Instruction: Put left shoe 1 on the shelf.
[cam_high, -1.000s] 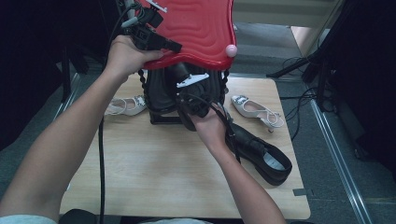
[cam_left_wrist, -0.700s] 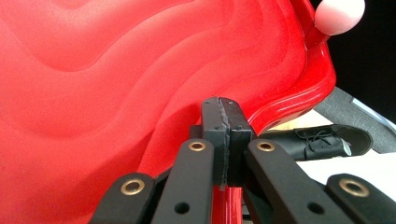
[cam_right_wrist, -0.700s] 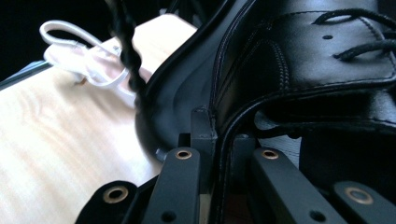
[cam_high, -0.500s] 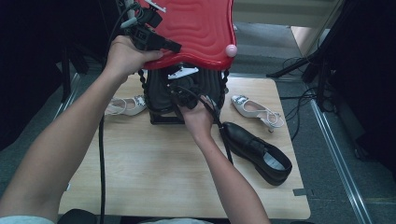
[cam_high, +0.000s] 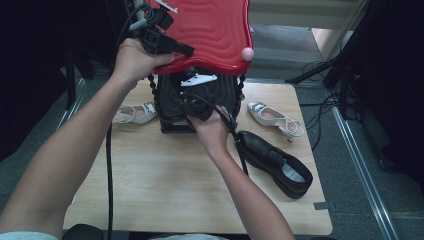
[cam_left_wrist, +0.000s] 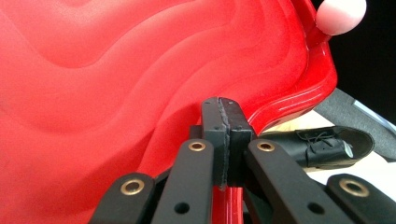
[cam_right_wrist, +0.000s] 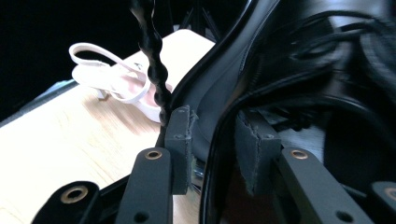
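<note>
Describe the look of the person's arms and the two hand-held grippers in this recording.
Both forearms are bare; a pale sleeve edge shows at the left arm's bottom. The left hand-held gripper has matte black linkage arms with brass-coloured rivets and dark grey ridged pads; a black cable trails from it. The right hand-held gripper is built the same.

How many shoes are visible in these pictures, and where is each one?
4. One white sandal lies left of the black box, another white sandal right of it, one black shoe on the table's right, one black shoe between the right gripper's jaws. More may be hidden inside.
</note>
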